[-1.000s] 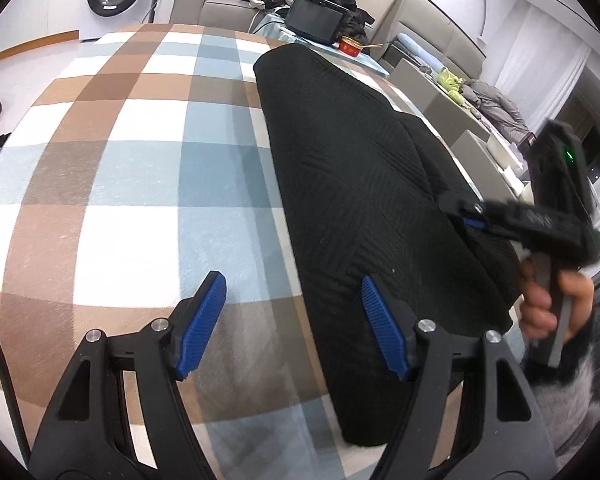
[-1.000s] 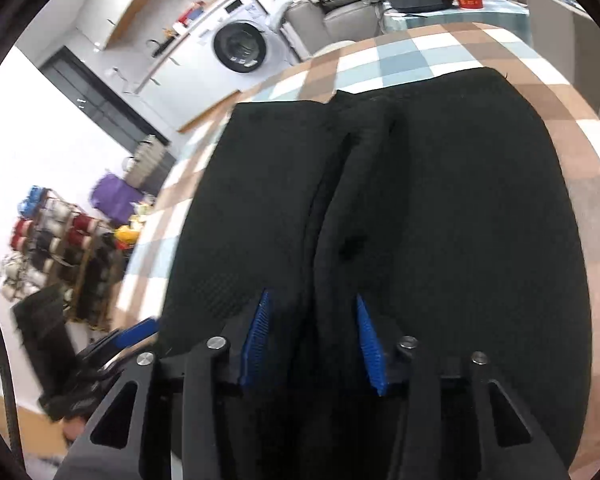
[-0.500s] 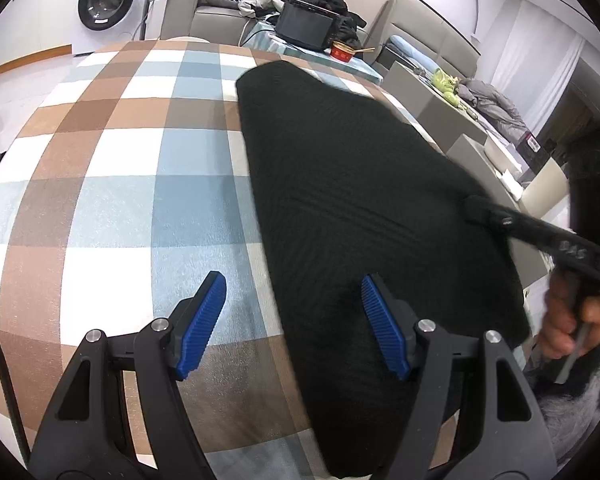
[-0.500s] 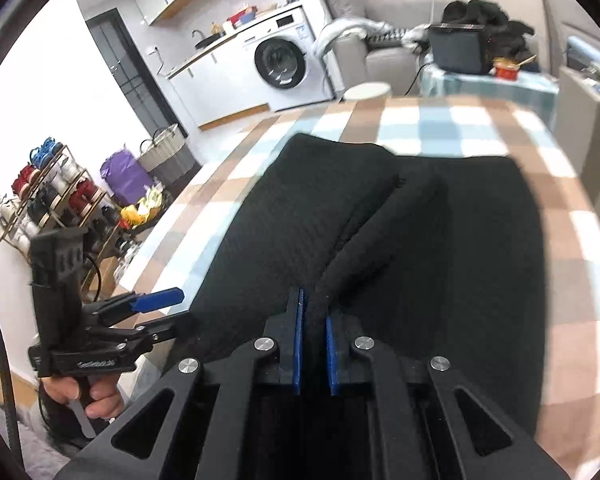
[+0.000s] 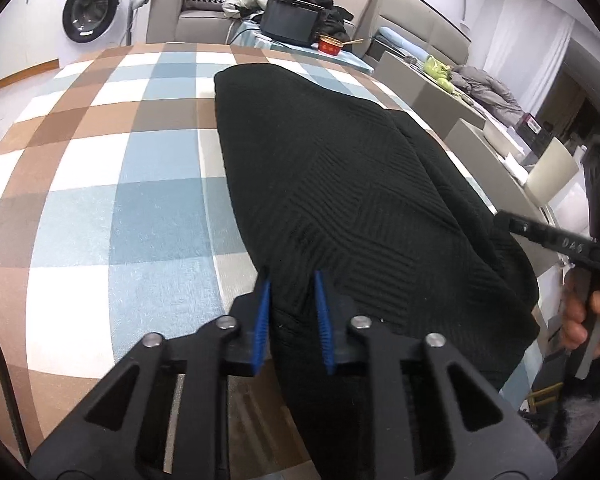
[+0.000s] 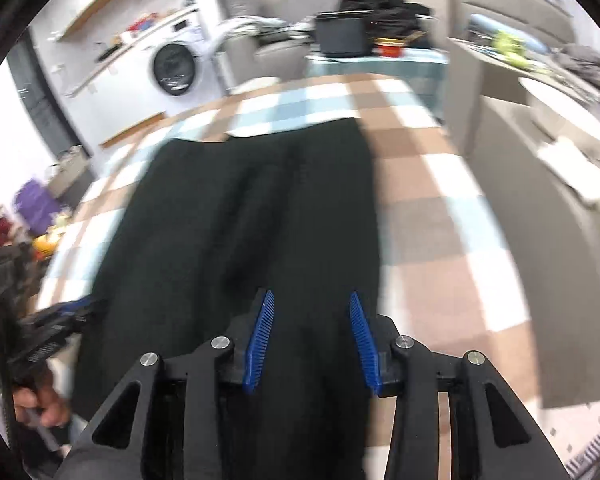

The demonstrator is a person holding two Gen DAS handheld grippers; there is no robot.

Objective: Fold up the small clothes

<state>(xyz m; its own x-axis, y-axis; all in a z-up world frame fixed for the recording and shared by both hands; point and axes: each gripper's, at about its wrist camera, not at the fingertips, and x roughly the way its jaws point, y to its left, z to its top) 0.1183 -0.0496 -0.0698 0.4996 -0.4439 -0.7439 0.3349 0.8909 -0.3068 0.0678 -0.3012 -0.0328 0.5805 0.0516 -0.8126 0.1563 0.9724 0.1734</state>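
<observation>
A black ribbed knit garment (image 5: 340, 200) lies lengthwise on the checked tablecloth (image 5: 120, 200); it also shows in the right wrist view (image 6: 240, 220). My left gripper (image 5: 292, 312) has its blue pads closed to a narrow gap with the garment's near left edge bunched between them. My right gripper (image 6: 310, 336) is over the garment's near right part with its pads set apart; that view is blurred. The right gripper's body shows at the right edge of the left wrist view (image 5: 560, 240), and the left gripper at the lower left of the right wrist view (image 6: 56, 320).
The table's right edge drops off near grey seats (image 5: 440, 92). Behind the table stand a side table with a black box (image 5: 292, 28) and a red bowl (image 5: 330, 44), a sofa with clothes, and a washing machine (image 5: 92, 12).
My left gripper has closed from wide open onto the garment's edge. My right gripper, shut on a fold half a second ago, has opened and let it go; the garment lies flatter.
</observation>
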